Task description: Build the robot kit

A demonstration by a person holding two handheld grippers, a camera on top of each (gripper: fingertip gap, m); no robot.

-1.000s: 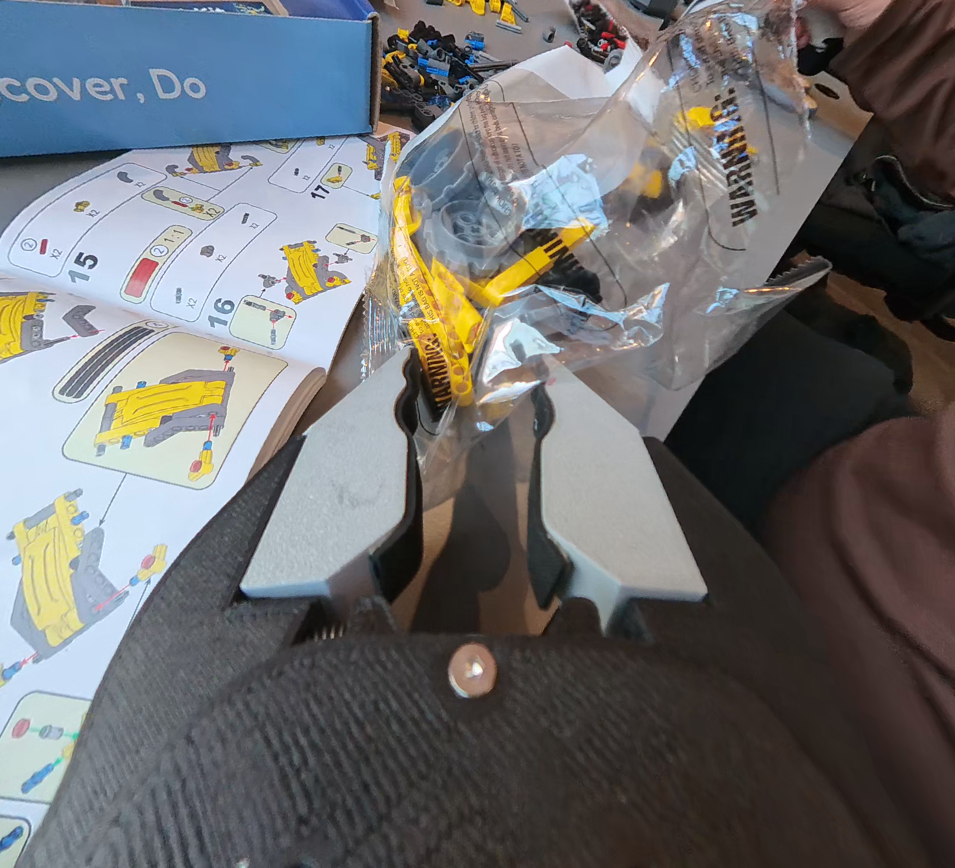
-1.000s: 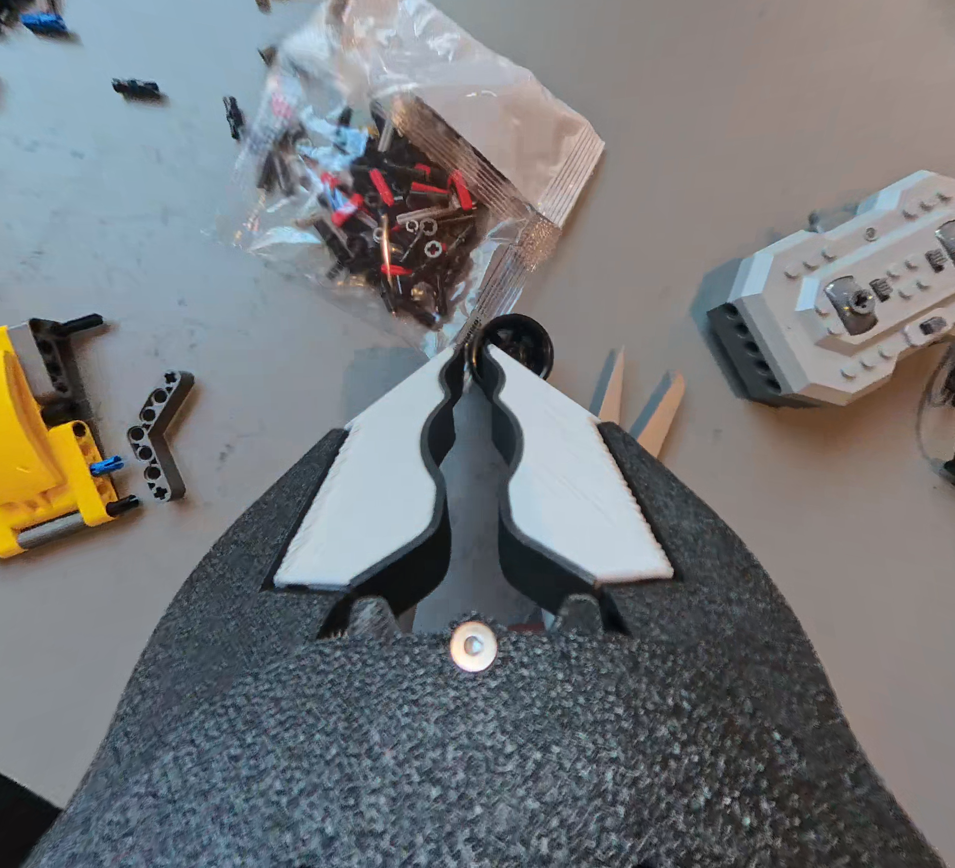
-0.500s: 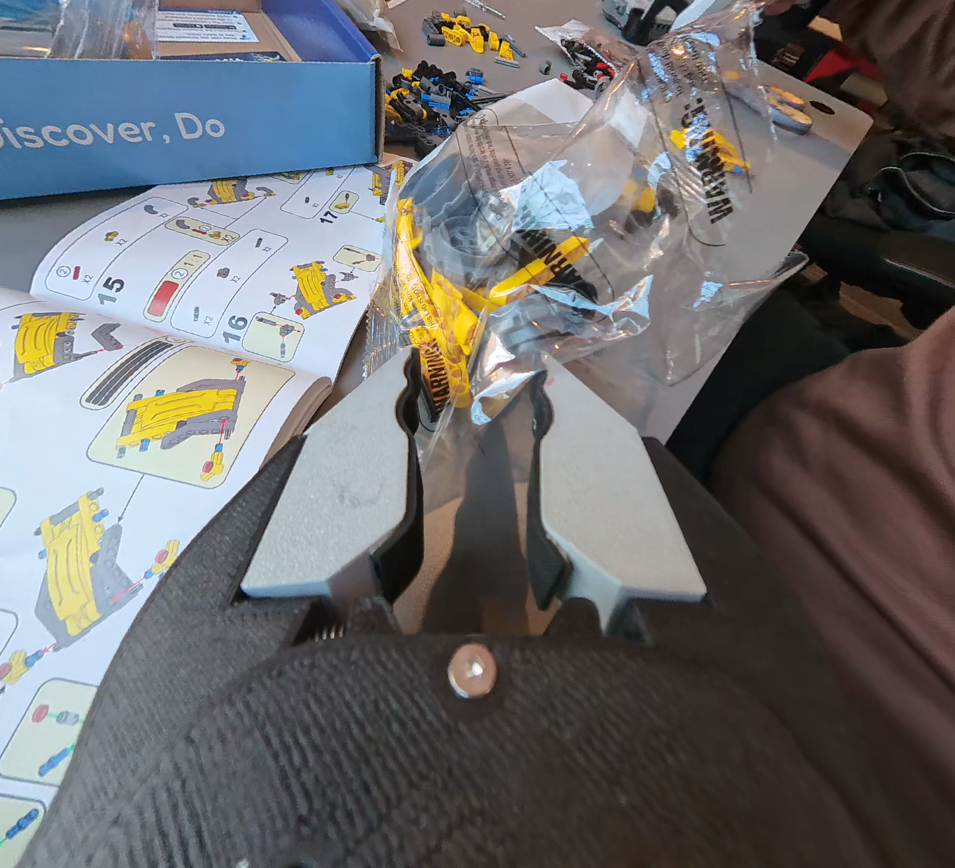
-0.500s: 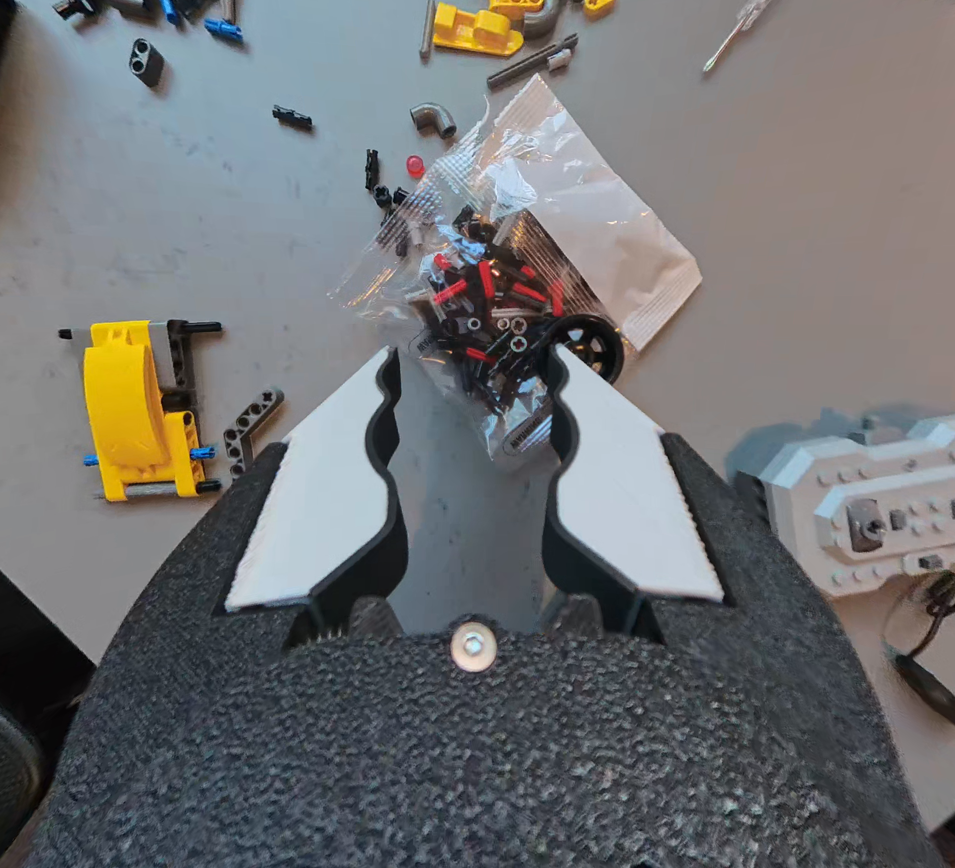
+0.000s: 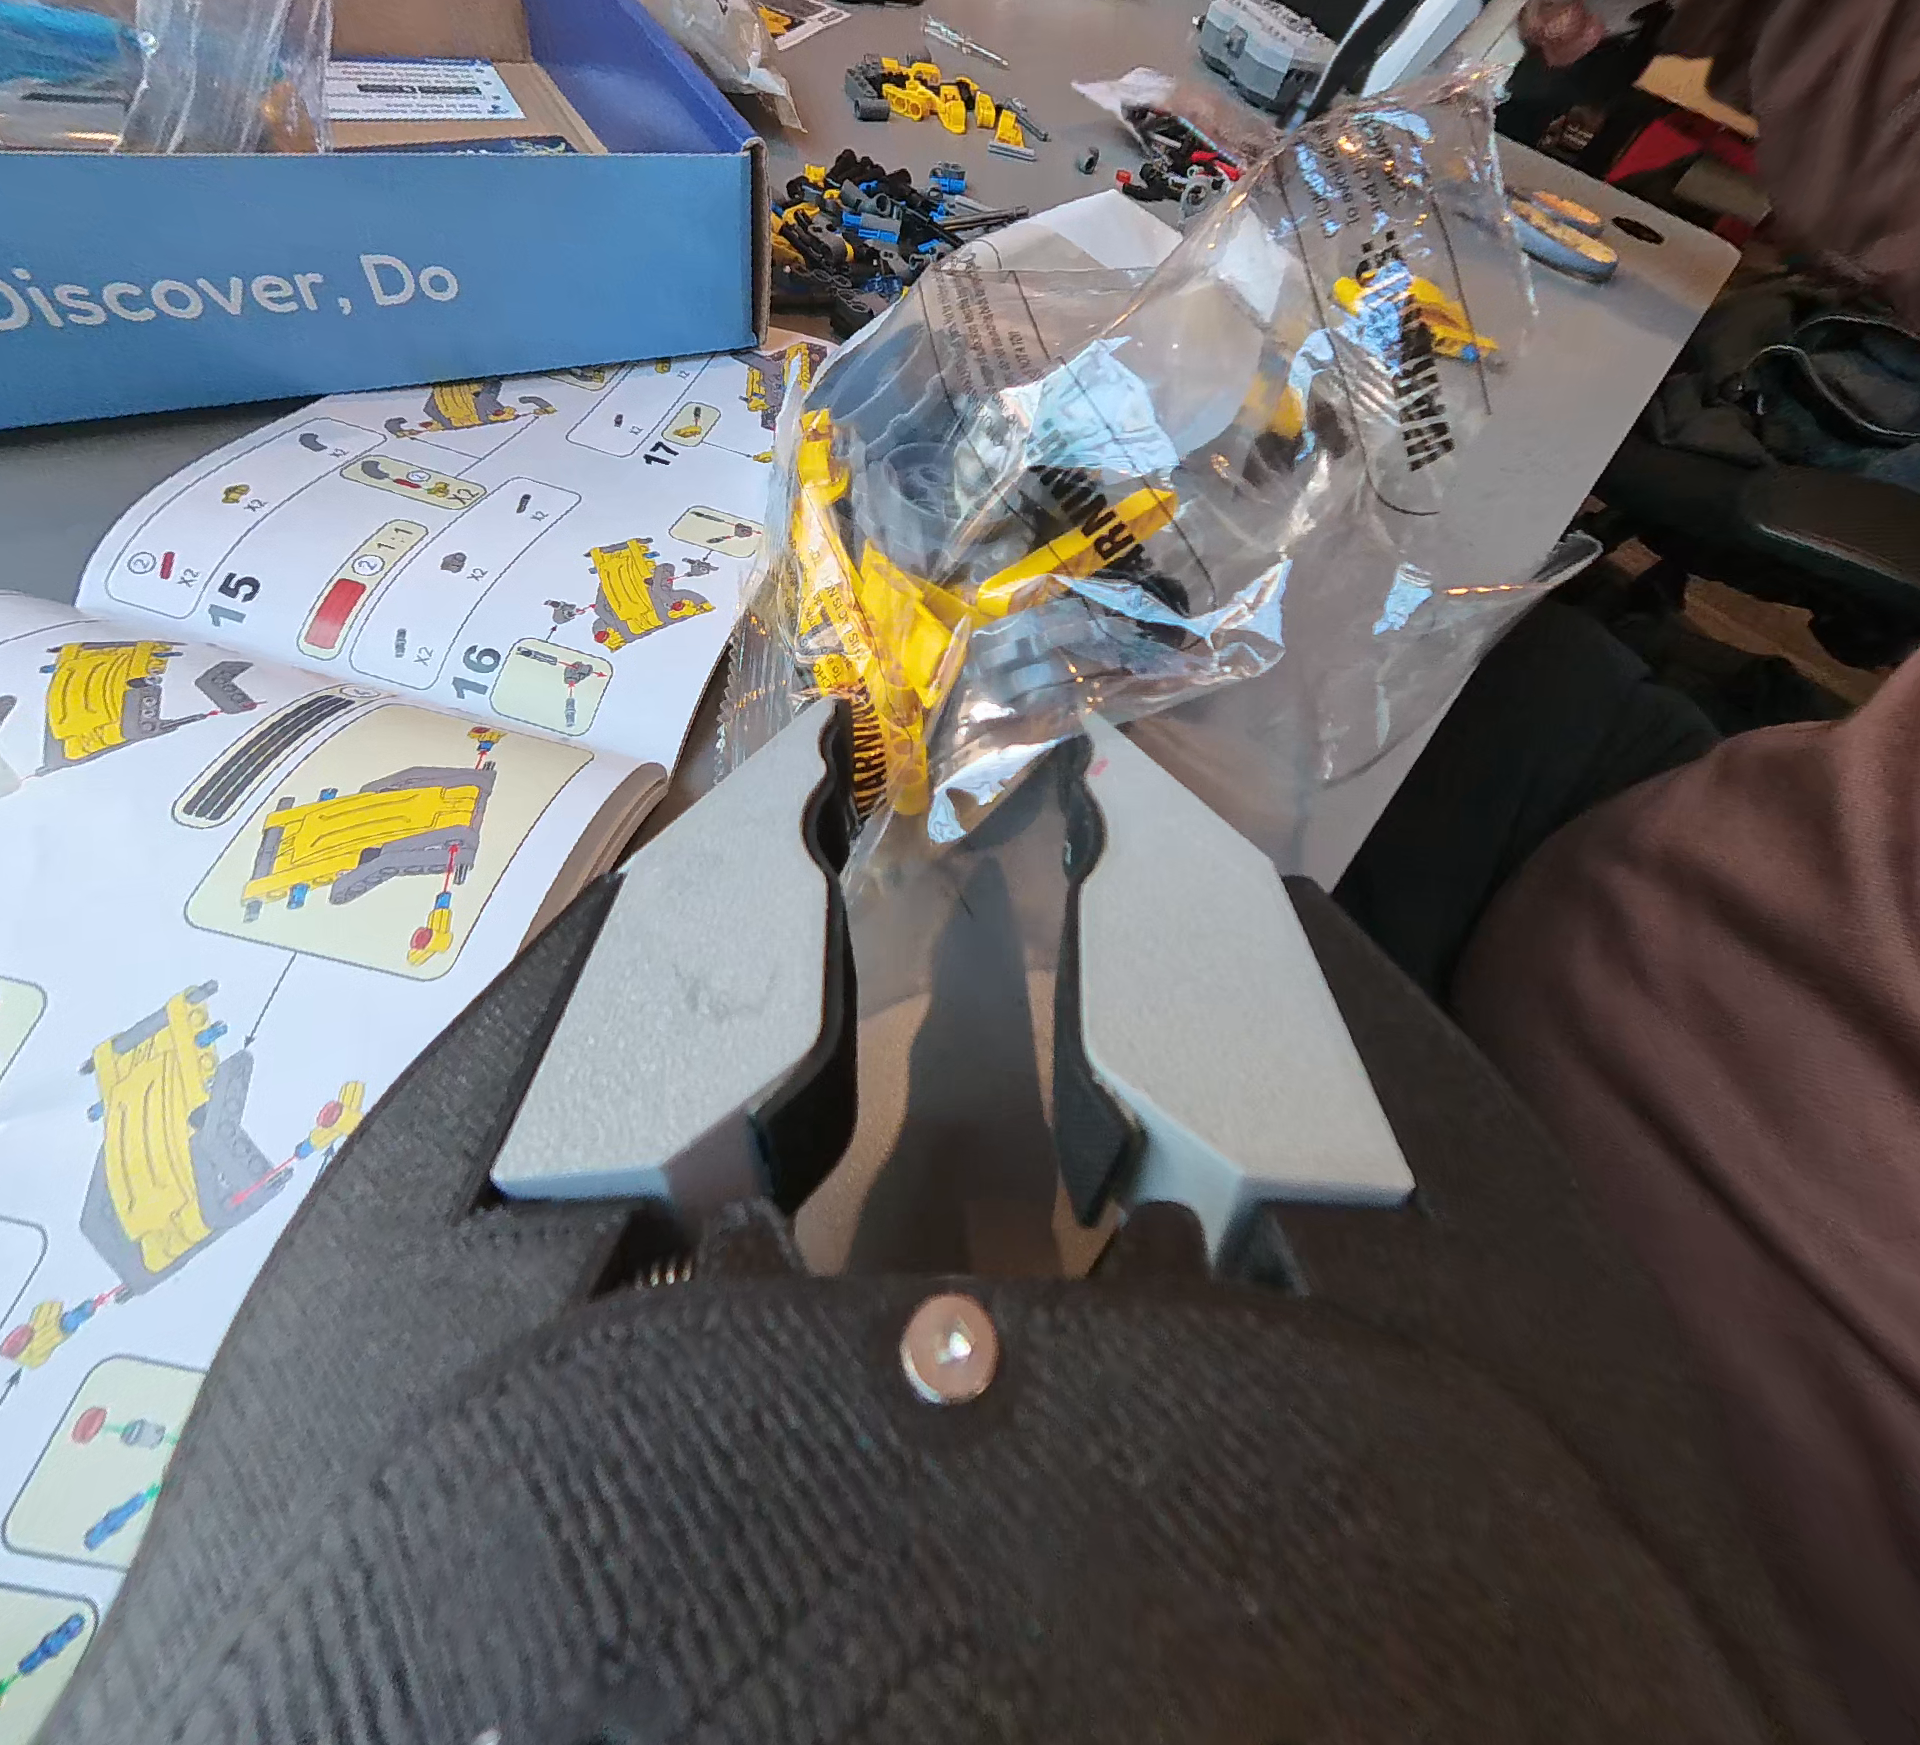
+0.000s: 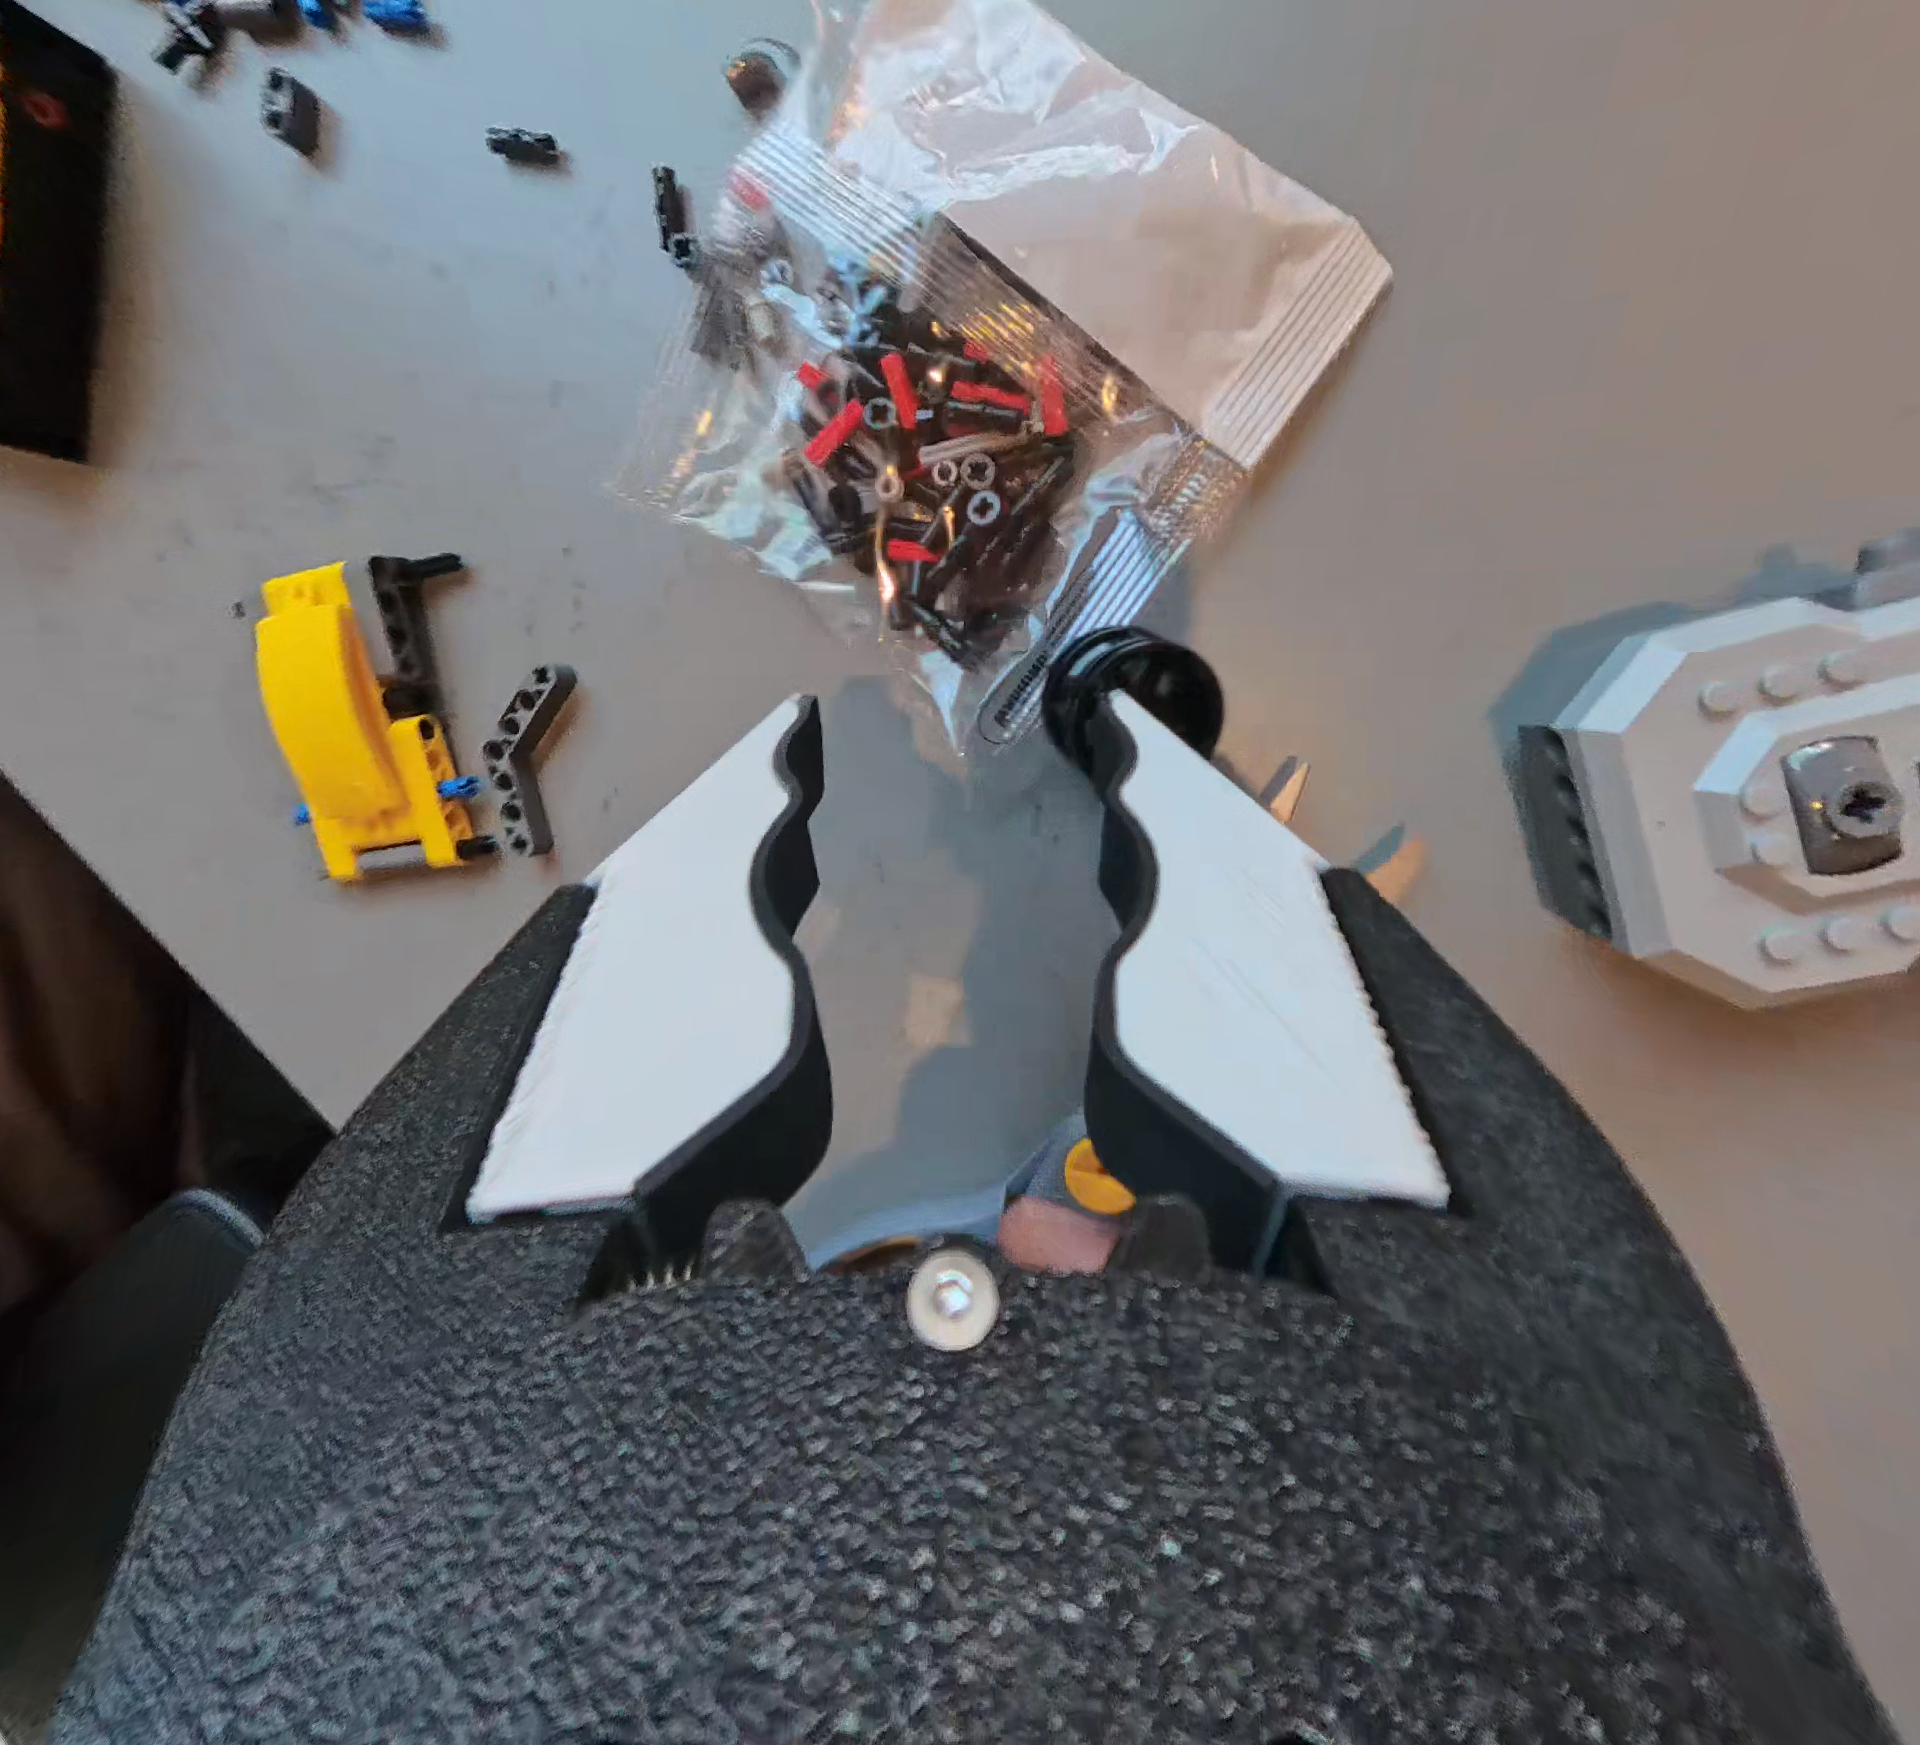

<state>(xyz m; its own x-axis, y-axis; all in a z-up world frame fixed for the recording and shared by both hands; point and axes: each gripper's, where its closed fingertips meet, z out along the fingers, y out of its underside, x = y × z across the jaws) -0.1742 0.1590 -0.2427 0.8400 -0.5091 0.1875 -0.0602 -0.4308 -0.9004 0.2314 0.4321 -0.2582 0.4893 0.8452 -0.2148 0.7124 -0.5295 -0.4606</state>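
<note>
Clear parts bag [image 5: 1091,552] pinched by left hand-held gripper [image 5: 951,765], right hand-held gripper [image 6: 951,724] apart, over small bag [image 6: 935,448].

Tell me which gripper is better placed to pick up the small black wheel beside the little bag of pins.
Right. The right gripper is open just above the table, one fingertip already against the black wheel by the small pin bag. The left gripper is occupied, pinching the large clear parts bag.

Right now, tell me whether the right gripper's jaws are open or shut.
Open. The right gripper shows a wide gap between its jaws, grey table visible through it, just short of the small clear bag of pins.
</note>
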